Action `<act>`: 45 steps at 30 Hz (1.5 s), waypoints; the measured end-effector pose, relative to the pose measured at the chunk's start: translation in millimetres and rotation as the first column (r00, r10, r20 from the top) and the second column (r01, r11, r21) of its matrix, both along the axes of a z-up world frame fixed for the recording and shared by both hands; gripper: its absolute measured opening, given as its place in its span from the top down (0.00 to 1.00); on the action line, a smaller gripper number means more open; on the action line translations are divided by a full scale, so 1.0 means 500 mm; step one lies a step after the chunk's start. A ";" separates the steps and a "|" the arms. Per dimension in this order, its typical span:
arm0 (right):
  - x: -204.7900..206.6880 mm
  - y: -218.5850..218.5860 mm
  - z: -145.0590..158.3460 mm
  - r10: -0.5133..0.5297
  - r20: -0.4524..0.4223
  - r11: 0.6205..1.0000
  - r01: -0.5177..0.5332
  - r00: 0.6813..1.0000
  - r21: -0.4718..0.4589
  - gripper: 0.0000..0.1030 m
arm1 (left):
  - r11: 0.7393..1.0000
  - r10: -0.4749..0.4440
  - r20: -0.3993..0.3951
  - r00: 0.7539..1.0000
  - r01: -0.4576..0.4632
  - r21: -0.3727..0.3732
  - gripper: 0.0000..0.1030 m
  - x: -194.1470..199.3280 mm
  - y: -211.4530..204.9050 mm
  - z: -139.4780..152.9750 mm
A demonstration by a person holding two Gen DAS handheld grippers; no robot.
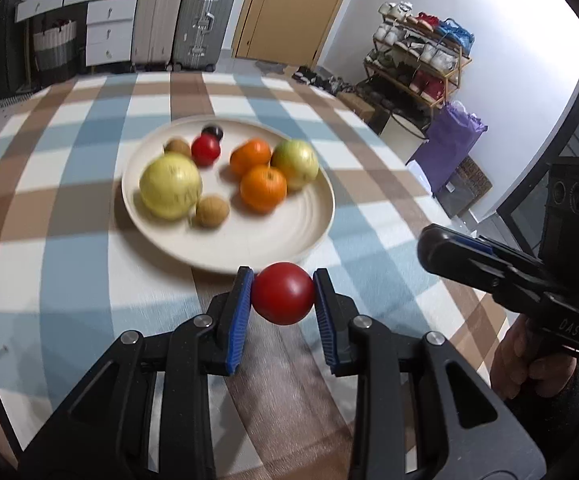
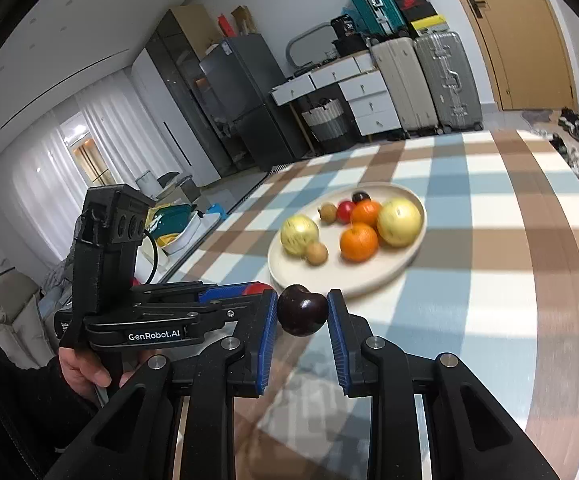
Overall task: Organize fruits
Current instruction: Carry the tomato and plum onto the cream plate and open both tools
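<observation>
My left gripper (image 1: 283,294) is shut on a red tomato (image 1: 283,293), held above the checked tablecloth just in front of a cream plate (image 1: 281,236). My right gripper (image 2: 302,312) is shut on a dark plum (image 2: 301,310), also just short of the plate (image 2: 369,276). The plate holds two oranges (image 1: 263,189), a yellow apple (image 1: 170,186), a greenish apple (image 1: 295,163), a small red fruit (image 1: 205,150), a dark fruit (image 1: 213,132) and two brown round fruits (image 1: 211,211). The right gripper's body shows at the right of the left wrist view (image 1: 497,268).
The table has a blue, brown and white checked cloth (image 1: 69,184). Behind it stand suitcases (image 1: 203,20), white drawers (image 1: 109,28) and a wooden door (image 1: 289,8). A shoe rack (image 1: 421,64) and a purple bag (image 1: 449,144) are to the right.
</observation>
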State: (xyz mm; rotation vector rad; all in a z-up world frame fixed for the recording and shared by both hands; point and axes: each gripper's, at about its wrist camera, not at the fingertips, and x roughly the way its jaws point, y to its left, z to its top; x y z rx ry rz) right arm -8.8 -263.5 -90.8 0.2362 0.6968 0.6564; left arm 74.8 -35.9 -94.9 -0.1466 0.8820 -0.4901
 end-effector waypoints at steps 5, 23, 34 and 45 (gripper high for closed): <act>0.045 0.019 0.030 0.002 0.018 1.000 -0.002 1.000 0.018 0.75 | 1.000 0.006 0.029 1.000 -0.005 -0.026 0.73 0.038 0.015 0.041; 0.203 0.061 0.053 -0.005 -0.001 1.000 0.005 1.000 0.000 0.75 | 0.999 0.021 -0.036 0.999 -0.023 -0.044 0.73 0.242 0.022 0.057; 0.233 0.067 -0.004 0.014 -0.066 1.000 -0.015 0.998 -0.023 0.75 | 0.999 0.015 -0.095 0.995 -0.018 -0.029 0.73 0.292 0.009 0.005; 0.221 0.070 -0.033 0.019 -0.099 1.000 -0.022 0.995 -0.022 0.75 | 0.999 0.030 -0.119 0.992 -0.033 -0.018 0.73 0.300 0.001 -0.023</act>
